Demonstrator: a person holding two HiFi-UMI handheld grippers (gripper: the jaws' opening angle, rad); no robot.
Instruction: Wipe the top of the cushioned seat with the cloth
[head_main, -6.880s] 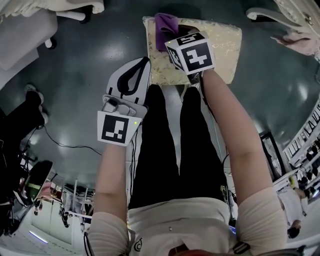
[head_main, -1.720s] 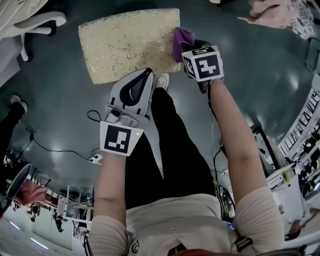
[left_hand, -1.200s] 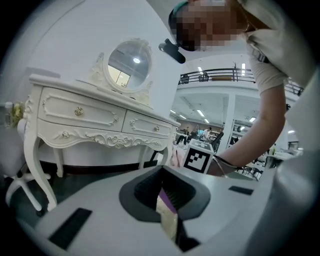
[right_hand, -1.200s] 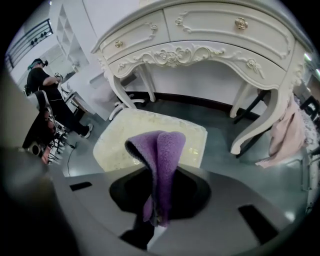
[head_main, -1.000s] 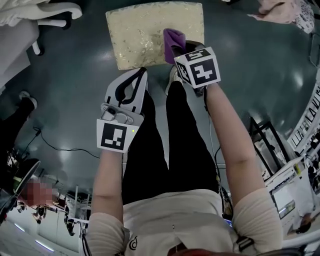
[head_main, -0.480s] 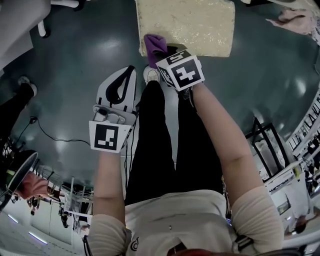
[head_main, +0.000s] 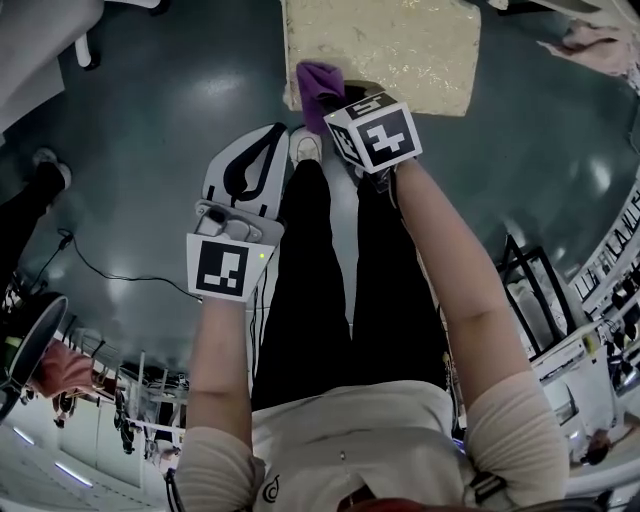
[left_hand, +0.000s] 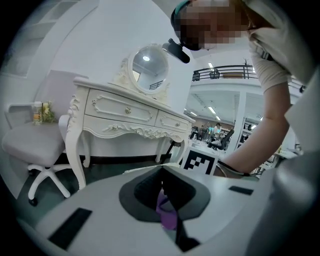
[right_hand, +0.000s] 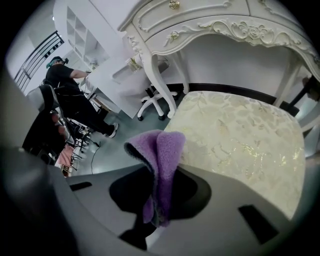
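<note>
The cushioned seat (head_main: 400, 50) lies just ahead of my feet, its pale leaf-patterned top bare, and the purple cloth (head_main: 318, 85) sits at its near left corner. My right gripper (head_main: 338, 103) has its jaws closed tight on the cloth's lower folds, and in the right gripper view the cloth (right_hand: 160, 160) stands up out of the right gripper (right_hand: 156, 207) against the corner of the seat (right_hand: 240, 135). I cannot tell whether the cloth is pressing on the fabric or only hangs over its edge. The fabric shows no mark of where it has been wiped, so I judge I am at one end of a stroke, with most of the top lying beyond the cloth to the far and right sides. My left gripper (head_main: 278, 132) hangs well apart over the floor with its jaws together on nothing. The purple seen through the left gripper (left_hand: 162, 175) I take for the cloth beyond it. A white dressing table (right_hand: 210, 30) stands right behind the seat, and its carved legs and low front crowd the far edge. A white office chair (right_hand: 155, 102) stands to the left, near another person (right_hand: 75, 95). My shoe (head_main: 307, 145) stands just beside the near edge, and a cable (head_main: 110, 285) trails on the floor well clear.
</note>
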